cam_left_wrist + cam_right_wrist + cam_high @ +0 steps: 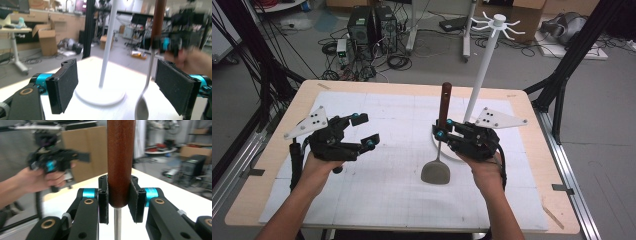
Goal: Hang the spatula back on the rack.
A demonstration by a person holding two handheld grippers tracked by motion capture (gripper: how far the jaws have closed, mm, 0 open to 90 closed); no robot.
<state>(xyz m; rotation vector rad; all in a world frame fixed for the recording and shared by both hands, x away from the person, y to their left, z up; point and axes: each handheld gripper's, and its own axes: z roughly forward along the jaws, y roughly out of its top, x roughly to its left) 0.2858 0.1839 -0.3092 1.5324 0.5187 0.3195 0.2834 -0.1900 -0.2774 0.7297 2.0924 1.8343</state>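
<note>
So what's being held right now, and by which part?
The right gripper clamps the spatula at the lower end of its wooden handle. The left gripper is open, holding nothing.

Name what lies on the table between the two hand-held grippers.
In the high view, between the left hand-held gripper and the right hand-held gripper lies only bare white mat; the spatula sits at the right one.
</note>
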